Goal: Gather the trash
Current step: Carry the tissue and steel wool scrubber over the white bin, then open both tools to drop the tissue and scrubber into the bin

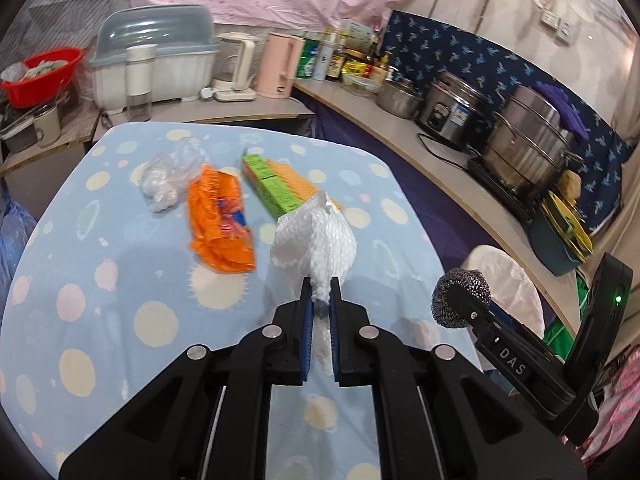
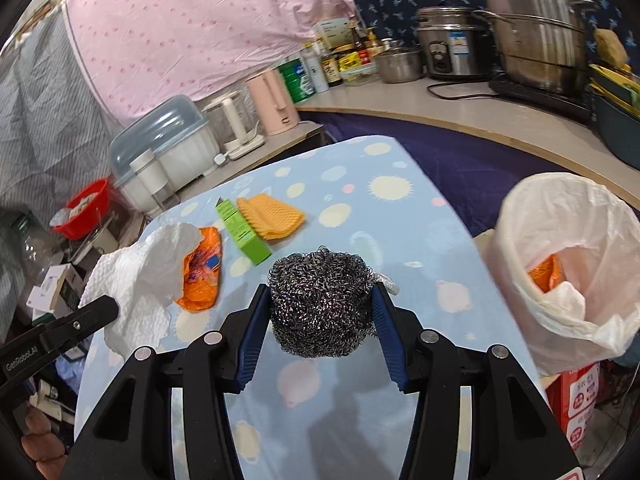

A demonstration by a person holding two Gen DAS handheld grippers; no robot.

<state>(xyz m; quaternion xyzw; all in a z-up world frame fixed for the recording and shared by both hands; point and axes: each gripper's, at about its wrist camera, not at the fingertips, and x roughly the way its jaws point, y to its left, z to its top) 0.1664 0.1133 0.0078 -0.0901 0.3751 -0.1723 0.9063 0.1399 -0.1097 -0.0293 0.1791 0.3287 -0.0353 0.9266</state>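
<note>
My left gripper [image 1: 321, 290] is shut on a crumpled white paper towel [image 1: 314, 240] and holds it above the blue spotted table [image 1: 120, 280]; the towel also shows in the right wrist view [image 2: 136, 276]. My right gripper [image 2: 322, 300] is shut on a steel wool ball [image 2: 322, 304], also seen in the left wrist view [image 1: 462, 294]. On the table lie an orange wrapper [image 1: 220, 220], a clear plastic bag [image 1: 170, 178], a green box [image 1: 270, 186] and an orange foam net [image 2: 270, 214]. A bin with a white liner [image 2: 560, 264] stands to the right of the table and holds trash.
A counter [image 1: 400, 128] runs along the back and right with a rice cooker [image 1: 454, 110], a steel pot [image 1: 532, 144], bottles, a pink kettle [image 1: 280, 66] and a dish rack [image 1: 156, 60]. A red basin [image 1: 42, 74] sits far left.
</note>
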